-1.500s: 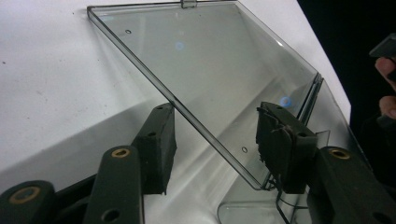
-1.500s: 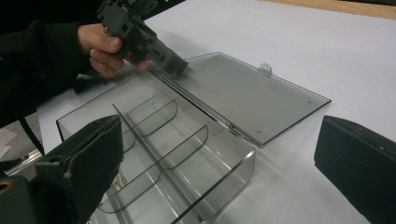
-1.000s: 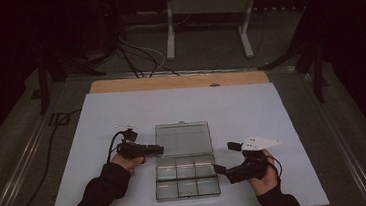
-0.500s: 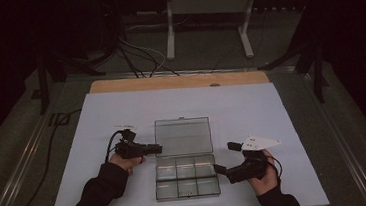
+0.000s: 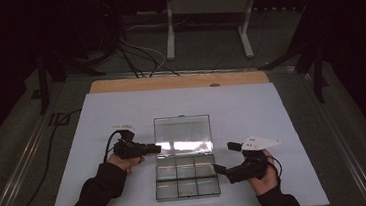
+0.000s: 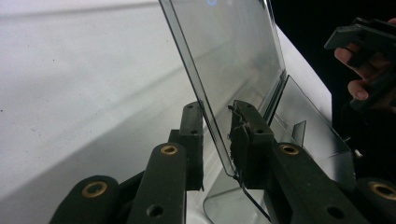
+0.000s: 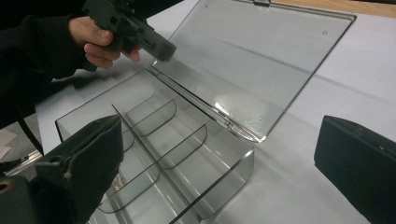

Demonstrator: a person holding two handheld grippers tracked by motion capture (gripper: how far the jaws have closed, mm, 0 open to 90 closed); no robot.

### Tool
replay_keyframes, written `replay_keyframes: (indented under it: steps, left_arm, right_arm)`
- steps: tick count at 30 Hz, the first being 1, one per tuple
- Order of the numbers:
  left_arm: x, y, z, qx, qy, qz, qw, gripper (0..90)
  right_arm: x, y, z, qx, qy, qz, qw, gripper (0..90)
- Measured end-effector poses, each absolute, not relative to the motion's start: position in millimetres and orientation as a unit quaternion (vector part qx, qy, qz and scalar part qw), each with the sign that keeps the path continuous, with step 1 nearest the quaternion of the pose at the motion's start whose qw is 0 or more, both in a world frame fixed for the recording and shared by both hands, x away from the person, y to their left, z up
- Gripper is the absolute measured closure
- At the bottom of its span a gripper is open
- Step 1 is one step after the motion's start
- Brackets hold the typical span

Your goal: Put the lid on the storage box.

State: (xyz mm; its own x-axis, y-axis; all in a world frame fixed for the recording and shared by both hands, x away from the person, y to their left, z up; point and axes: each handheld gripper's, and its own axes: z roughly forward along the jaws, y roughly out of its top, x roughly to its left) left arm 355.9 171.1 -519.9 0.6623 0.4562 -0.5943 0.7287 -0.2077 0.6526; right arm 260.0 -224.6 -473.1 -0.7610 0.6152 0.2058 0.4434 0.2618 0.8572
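Straddling the lid [image 6: 233,60], the left hand-held gripper [image 6: 217,135] has been closing, one pad touching; the right hand-held gripper [image 7: 224,177] gapes.

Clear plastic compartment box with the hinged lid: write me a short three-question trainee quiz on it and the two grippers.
1. True or false: the hinged lid of the clear plastic compartment box lies shut on the tray.
2. Which has the lid's edge between its jaws? A: the left gripper. B: the right gripper.
3. In the high view, how many compartments does the tray have?

Key
1. False: the lid stands raised.
2. A. Its jaws have just been closing about the lid's side edge, with a narrow gap left at one pad. The right gripper is open beside the tray.
3. Six, in two rows of three.
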Motion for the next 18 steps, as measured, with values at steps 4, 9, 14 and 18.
replay_keyframes:
  steps: [4, 9, 14, 18]
  left_arm:
    - [354.6, 172.0, -518.6, 0.766, 0.379, -0.133, 0.502, 80.5]
    - [353.1, 173.3, -516.9, 0.769, 0.368, -0.127, 0.507, 83.0]
    - [352.1, 174.0, -516.2, 0.771, 0.359, -0.122, 0.512, 84.5]
    - [351.3, 174.2, -516.1, 0.772, 0.355, -0.119, 0.514, 84.7]
  right_arm:
    - [260.2, -224.7, -473.2, 0.335, 0.790, 0.507, 0.084, 0.9]
    - [259.8, -224.4, -472.9, 0.335, 0.790, 0.507, 0.084, 0.9]
    - [259.9, -224.4, -473.0, 0.335, 0.789, 0.507, 0.084, 1.0]
    - [259.8, -224.3, -472.7, 0.335, 0.789, 0.508, 0.084, 1.0]
